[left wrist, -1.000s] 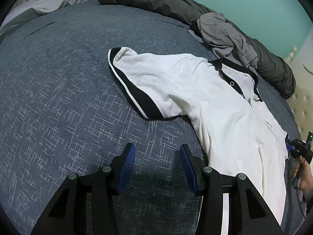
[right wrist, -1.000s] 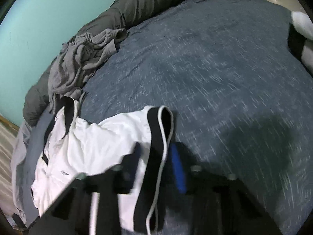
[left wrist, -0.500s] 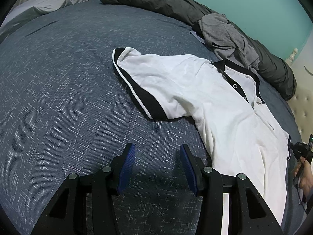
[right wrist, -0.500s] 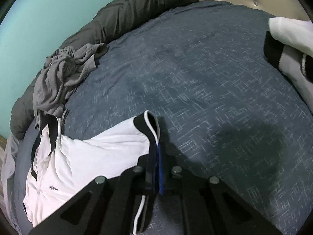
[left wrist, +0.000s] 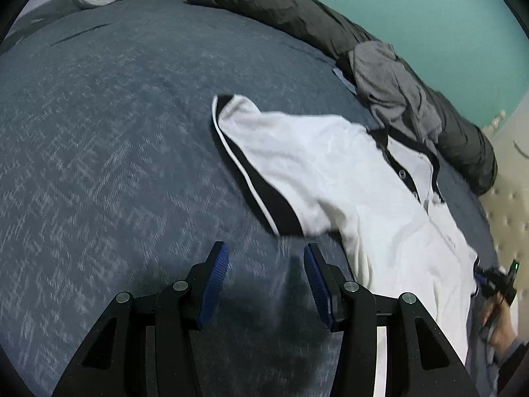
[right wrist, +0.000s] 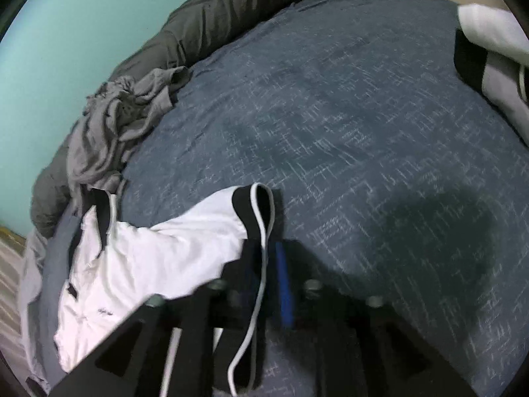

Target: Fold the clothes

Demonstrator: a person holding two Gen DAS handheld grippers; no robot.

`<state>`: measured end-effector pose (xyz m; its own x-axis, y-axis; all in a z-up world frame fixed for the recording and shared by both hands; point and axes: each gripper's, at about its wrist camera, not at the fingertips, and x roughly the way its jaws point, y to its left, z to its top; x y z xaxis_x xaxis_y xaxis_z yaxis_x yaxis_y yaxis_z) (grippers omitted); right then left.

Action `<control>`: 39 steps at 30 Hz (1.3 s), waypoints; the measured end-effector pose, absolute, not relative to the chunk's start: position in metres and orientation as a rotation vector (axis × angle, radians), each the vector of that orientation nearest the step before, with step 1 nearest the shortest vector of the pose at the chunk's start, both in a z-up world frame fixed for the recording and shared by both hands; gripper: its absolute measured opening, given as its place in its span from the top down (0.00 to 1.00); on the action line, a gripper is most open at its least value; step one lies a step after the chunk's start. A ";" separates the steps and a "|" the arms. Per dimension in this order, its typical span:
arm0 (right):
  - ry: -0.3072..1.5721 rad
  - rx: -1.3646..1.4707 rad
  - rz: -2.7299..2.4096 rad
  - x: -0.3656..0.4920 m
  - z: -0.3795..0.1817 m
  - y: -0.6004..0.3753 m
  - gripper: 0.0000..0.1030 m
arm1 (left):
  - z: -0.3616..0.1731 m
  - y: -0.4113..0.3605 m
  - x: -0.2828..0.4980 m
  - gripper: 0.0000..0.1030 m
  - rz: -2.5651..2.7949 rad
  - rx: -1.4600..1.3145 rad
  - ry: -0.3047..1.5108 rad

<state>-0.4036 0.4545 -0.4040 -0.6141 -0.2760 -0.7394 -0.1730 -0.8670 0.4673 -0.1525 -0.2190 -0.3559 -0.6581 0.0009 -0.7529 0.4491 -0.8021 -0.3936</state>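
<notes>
R gripper (right wrist: 264, 284) jaws opening – sleeve cuff (right wrist: 261, 211) between them. L gripper (left wrist: 266, 281) released, nothing in it – other sleeve (left wrist: 264, 152) just ahead-right, shirt (left wrist: 380, 205) lies across bed (left wrist: 99, 132).

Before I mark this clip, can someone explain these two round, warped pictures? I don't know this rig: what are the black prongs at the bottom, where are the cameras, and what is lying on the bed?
No robot here: a person holds one two-finger gripper in each hand, and a fisheye camera on each looks along its fingers. The black prongs with blue pads are those fingers.

The left view shows the left gripper, open and empty over the blue bedspread. On it lies a white polo shirt with black trim, a crumpled grey garment and a dark rolled blanket beyond.

The right view shows the right gripper at the shirt's black-edged sleeve. Its jaws are opening, and the sleeve edge lies between them.
</notes>
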 end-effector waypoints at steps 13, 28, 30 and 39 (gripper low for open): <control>-0.831 1.372 -2.491 -0.363 -0.411 0.433 0.64 | -0.360 -0.239 -0.165 0.60 -2.552 1.108 0.984; -0.765 1.291 -2.604 -0.359 -0.389 0.439 0.96 | -0.346 -0.257 -0.152 0.99 -2.597 1.012 0.955; -0.741 1.308 -2.621 -0.363 -0.388 0.442 0.96 | -0.350 -0.262 -0.151 0.99 -2.581 1.019 0.974; -0.741 1.381 -2.685 -0.370 -0.401 0.458 0.96 | -0.357 -0.273 -0.151 0.99 -2.562 1.015 1.015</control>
